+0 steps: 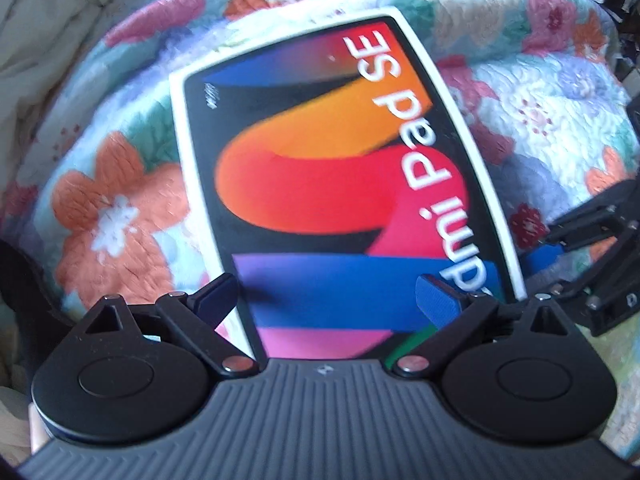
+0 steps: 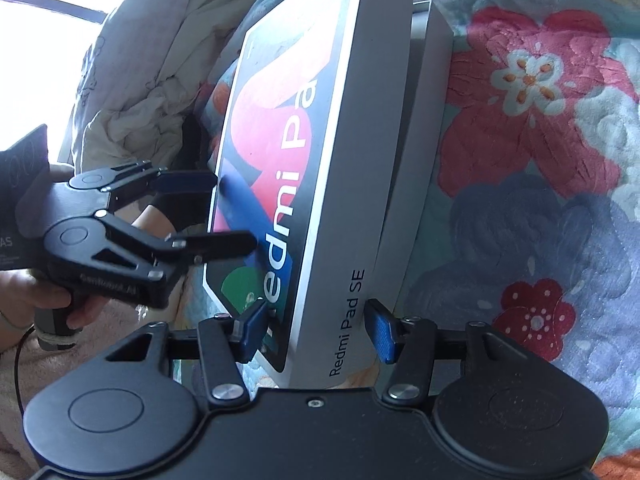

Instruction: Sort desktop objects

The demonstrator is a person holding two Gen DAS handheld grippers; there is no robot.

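The right hand-held gripper [image 2: 316, 332] is reaching along the near corner of the Redmi Pad SE box [image 2: 332, 160], its blue pads [image 2: 382, 334] standing on either side of the box's grey side wall at roughly half width; the right-hand pad is sitting just clear of the wall and the left-hand pad [image 2: 252, 330] is lying at the printed lid's edge, so a firm pinch cannot be told; the box lid is sitting raised and askew over a grey base [image 2: 420, 128] showing just beyond it on the right; out to the left of this hand-held gripper, the left hand-held gripper [image 2: 236, 212] is hovering over the lid's printed face, its fingers spread apart with nothing caught between them, a person's hand [image 2: 48, 300] wrapping its handle; from the left wrist view, the left hand-held gripper [image 1: 328, 292] is pointing steeply down at the box [image 1: 320, 160], its pads [image 1: 438, 292] standing wide over the near end of the lid; the right hand-held gripper's fingers [image 1: 592, 232] are coming in at the box's right edge; everything is resting on a bed covered with a floral quilt [image 2: 540, 120]; a crumpled pale blanket [image 2: 160, 60] is lying farther off to the left.
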